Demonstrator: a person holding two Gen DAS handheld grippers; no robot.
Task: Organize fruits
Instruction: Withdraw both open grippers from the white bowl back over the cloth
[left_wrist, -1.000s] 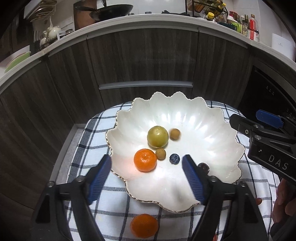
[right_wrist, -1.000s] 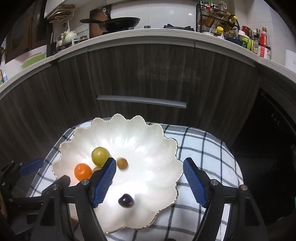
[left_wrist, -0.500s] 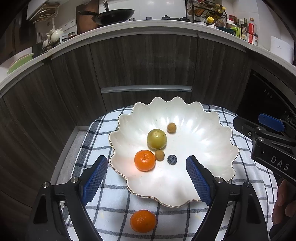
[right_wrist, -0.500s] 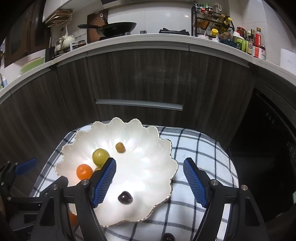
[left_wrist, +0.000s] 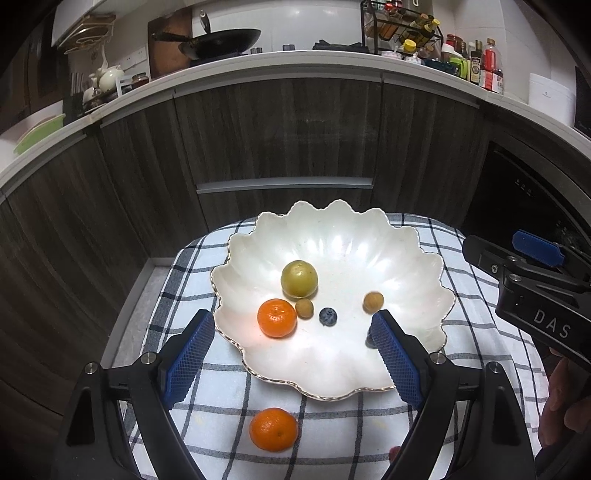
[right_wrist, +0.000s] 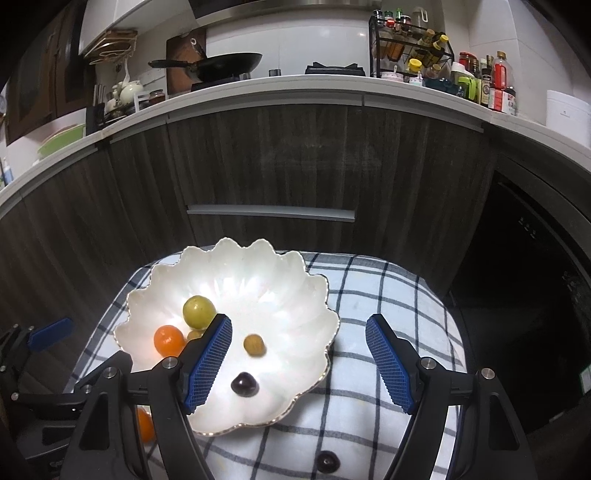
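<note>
A white scalloped bowl (left_wrist: 369, 251) (right_wrist: 295, 295) sits on a checked cloth. It holds a green fruit (left_wrist: 299, 278) (right_wrist: 199, 311), a mandarin (left_wrist: 277, 318) (right_wrist: 168, 338), a small tan fruit (left_wrist: 304, 308), a blueberry (left_wrist: 328, 316), a second tan fruit (left_wrist: 373, 301) (right_wrist: 254, 345) and a dark grape (right_wrist: 244, 384). Another mandarin (left_wrist: 273, 429) lies on the cloth in front of the bowl. A dark grape (right_wrist: 328, 462) lies on the cloth too. My left gripper (left_wrist: 291, 358) is open and empty above the bowl's near rim. My right gripper (right_wrist: 299, 363) is open and empty over the bowl's right side.
The checked cloth (left_wrist: 207, 258) (right_wrist: 388, 295) covers a small table in front of dark wood cabinets (left_wrist: 280, 129). A dark oven front (right_wrist: 524, 277) stands to the right. The counter above holds a wok (left_wrist: 221, 38) and bottles.
Both grippers have pulled back and up from the bowl. The second tan fruit has rolled across the bowl toward its right front. A second grape on the cloth has come into view.
</note>
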